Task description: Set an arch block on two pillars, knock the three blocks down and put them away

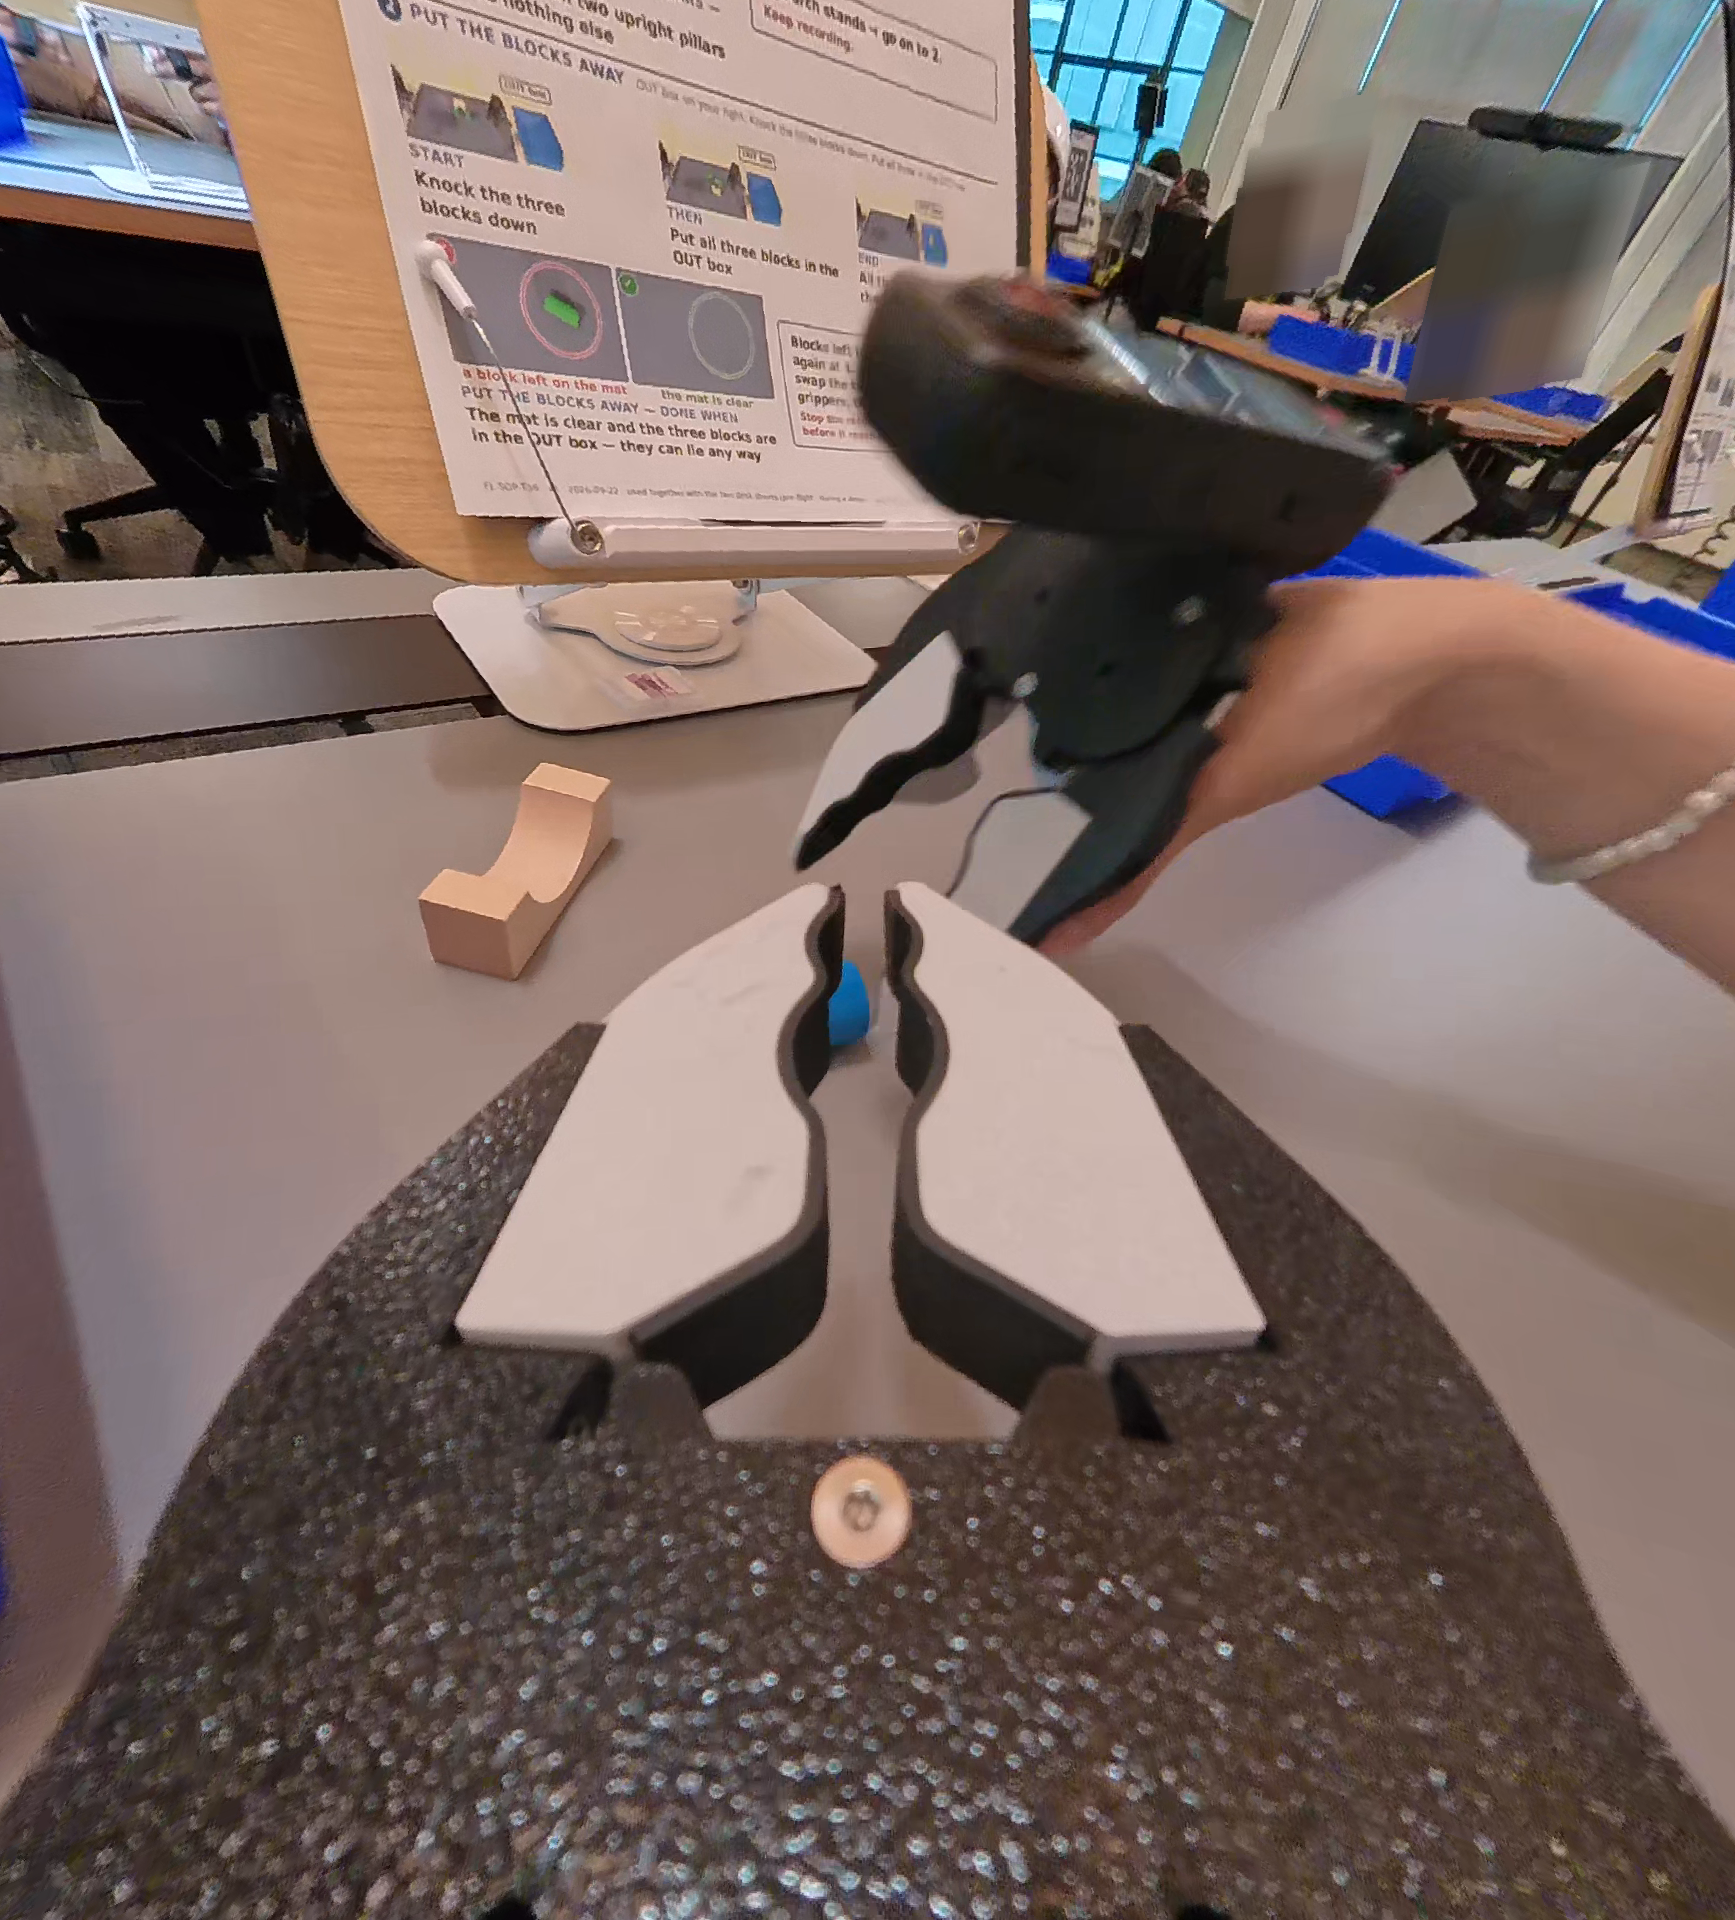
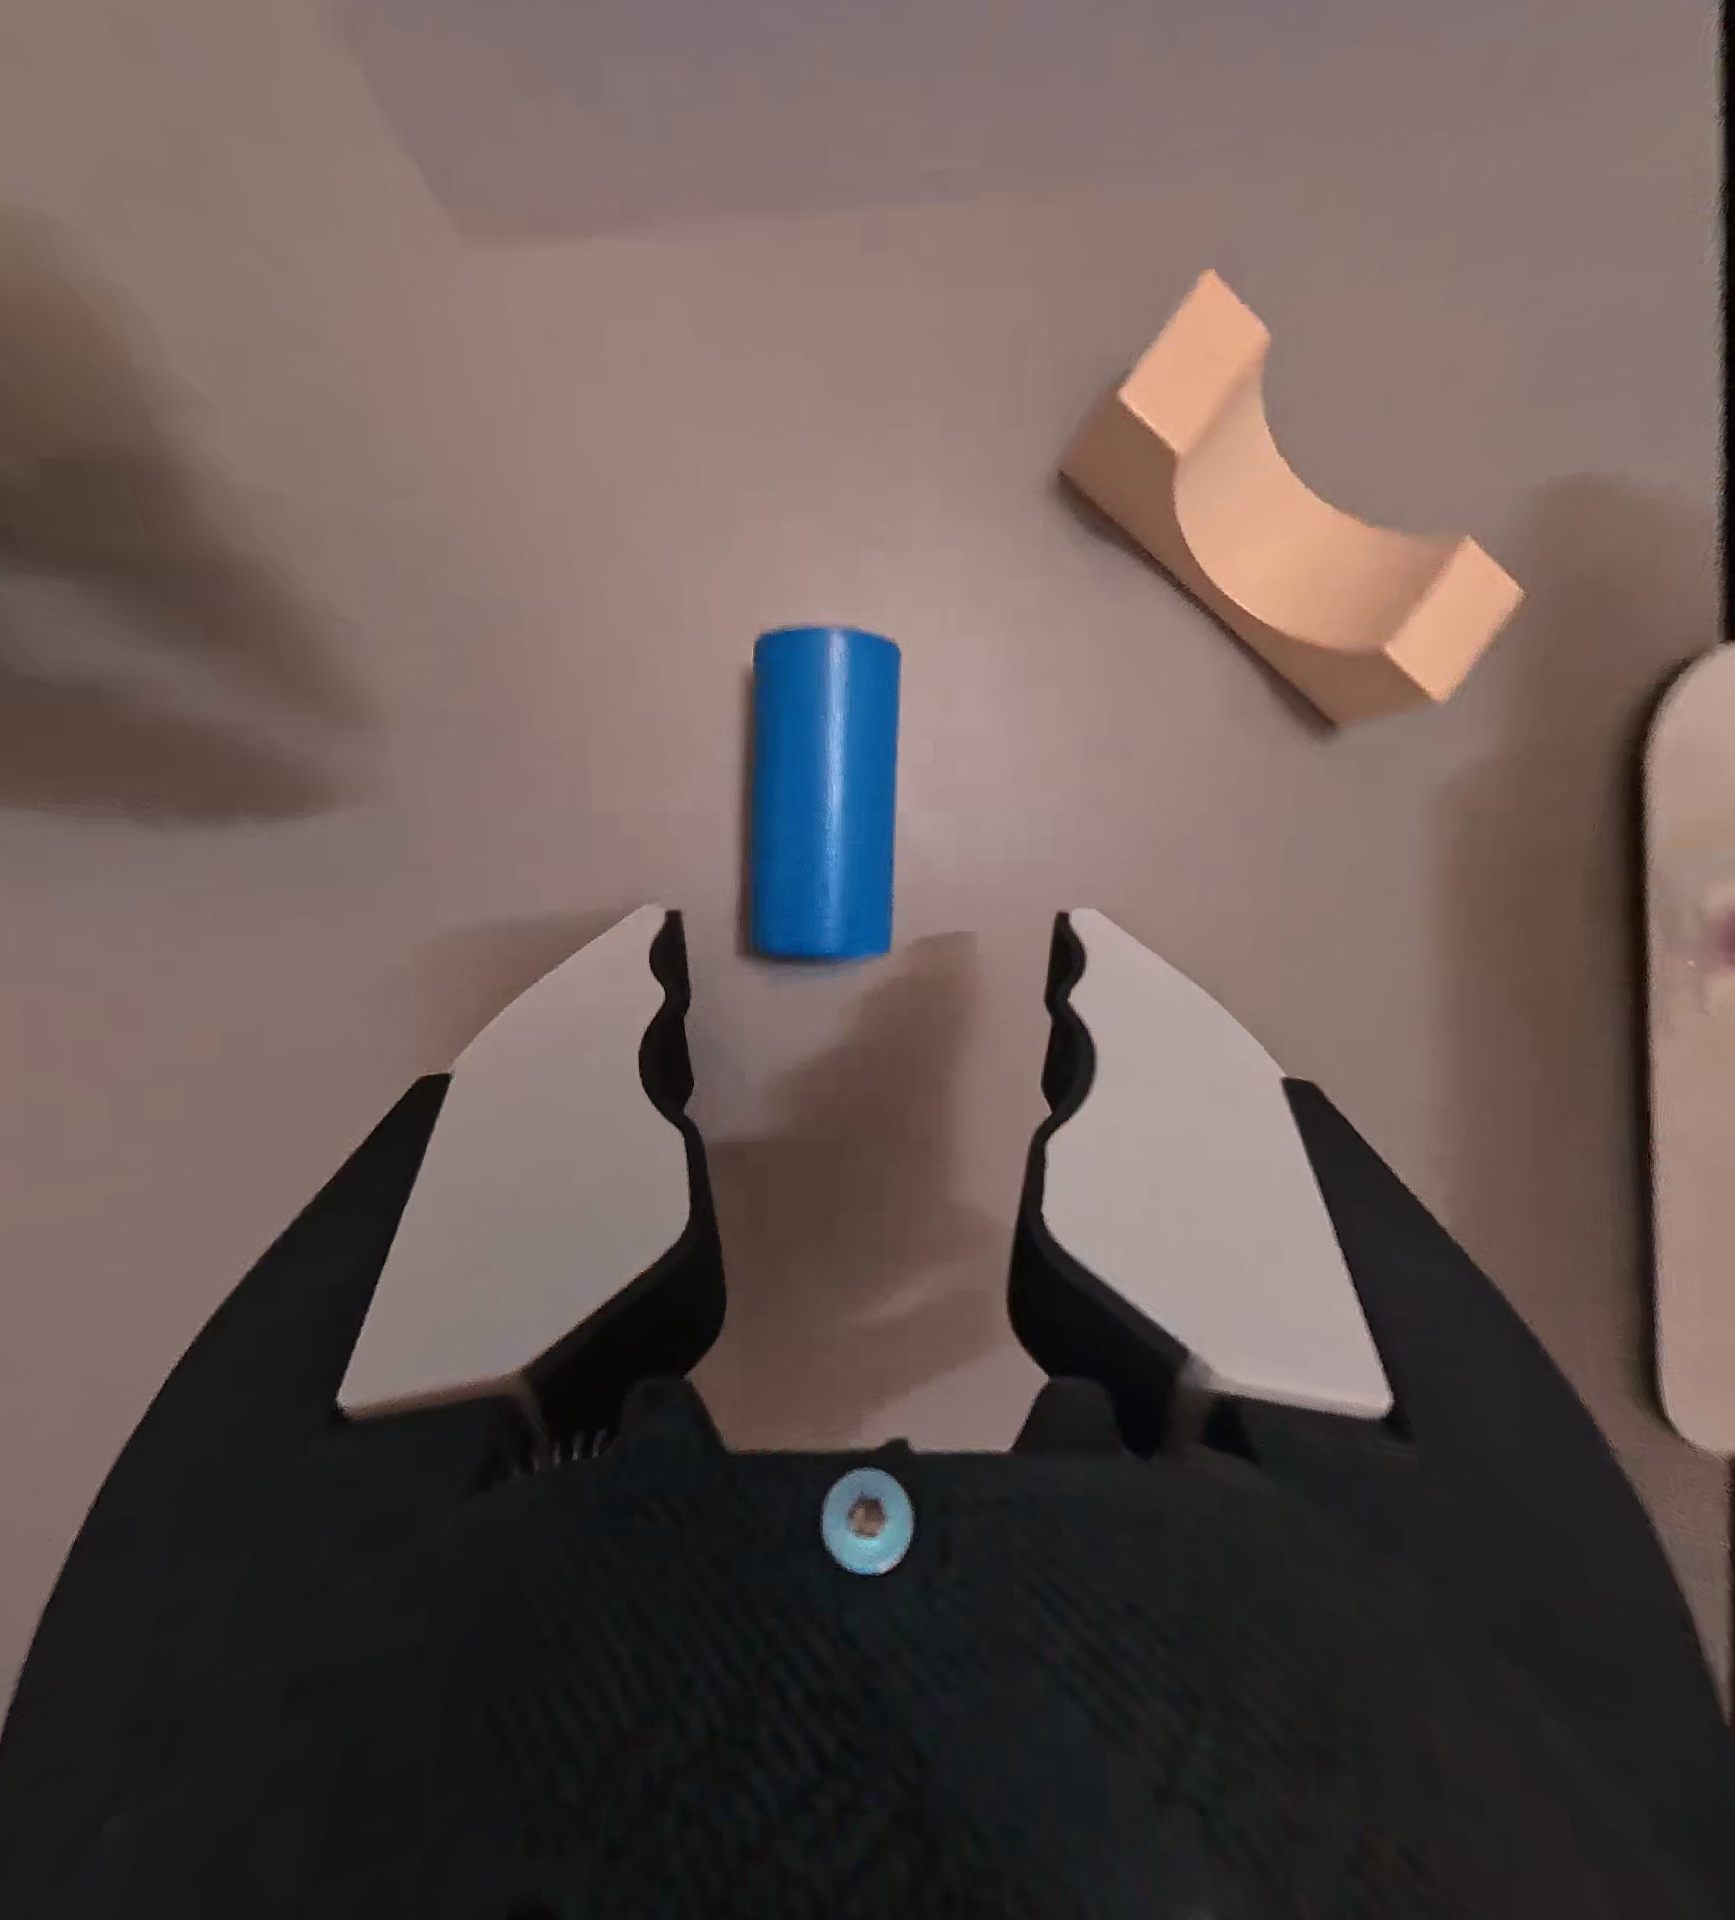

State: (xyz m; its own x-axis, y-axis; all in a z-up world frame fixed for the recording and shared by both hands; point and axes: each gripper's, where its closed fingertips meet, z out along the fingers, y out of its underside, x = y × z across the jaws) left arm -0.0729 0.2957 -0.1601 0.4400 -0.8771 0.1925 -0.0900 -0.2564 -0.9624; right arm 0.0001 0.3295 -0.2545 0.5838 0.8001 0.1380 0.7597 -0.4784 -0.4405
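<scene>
From the left wrist, my left claw (image 1: 863,902) sits low over the grey surface (image 1: 1258,1195), its fingers narrowed to a slim gap, gripping nothing. The blue cylinder (image 1: 850,1006) lies just beyond them; the wooden arch block (image 1: 520,873) rests left of that cylinder. My right claw (image 1: 930,868), tilted downward in my hand (image 1: 1362,717), hovers just past it.

From the right wrist, my right claw (image 2: 863,925) gapes wide and empty, pointing straight down. The blue cylinder (image 2: 823,792) lies on its side just ahead of the tips, ungrasped; the arch block (image 2: 1289,499) lies up and right of the cylinder.
</scene>
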